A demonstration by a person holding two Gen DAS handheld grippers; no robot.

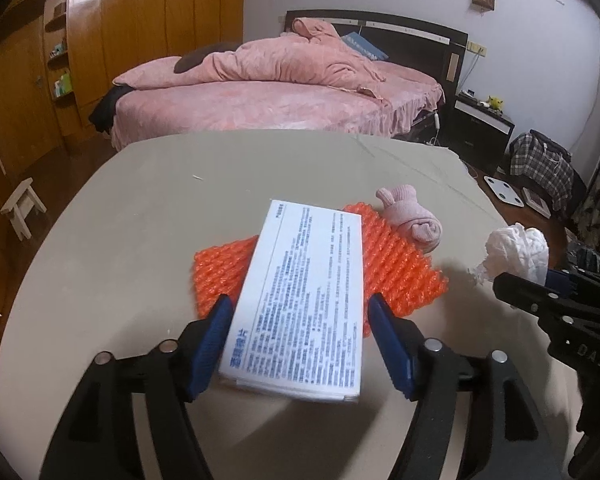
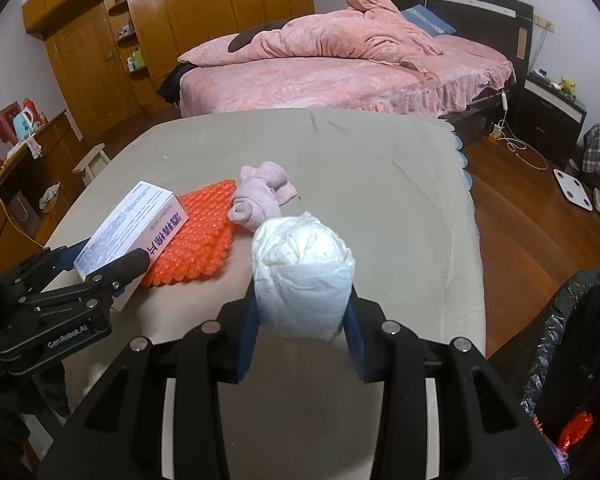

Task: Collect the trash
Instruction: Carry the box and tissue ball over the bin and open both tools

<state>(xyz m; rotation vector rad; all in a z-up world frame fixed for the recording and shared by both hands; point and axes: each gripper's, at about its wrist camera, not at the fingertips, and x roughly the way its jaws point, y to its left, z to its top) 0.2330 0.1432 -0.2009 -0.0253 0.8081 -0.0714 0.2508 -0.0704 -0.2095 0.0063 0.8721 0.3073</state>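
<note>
My left gripper (image 1: 300, 328) is shut on a white printed box (image 1: 304, 292), held above the beige table (image 1: 140, 220). The box also shows in the right wrist view (image 2: 128, 228), with the left gripper (image 2: 100, 260) around it. My right gripper (image 2: 302, 312) is shut on a rolled white diaper (image 2: 304, 272), which shows at the right of the left wrist view (image 1: 516, 256). An orange bubble-wrap sheet (image 1: 396, 272) (image 2: 196, 240) lies on the table under the box. A rolled pink sock (image 1: 410, 218) (image 2: 260, 196) rests at its far edge.
A bin with a black bag (image 2: 580, 352) stands right of the table, with orange wrap inside it. A pink bed (image 2: 340, 72) lies beyond the table. A wooden wardrobe (image 2: 180, 32), a small stool (image 1: 22, 206) and a white scale (image 2: 572, 188) stand on the wooden floor.
</note>
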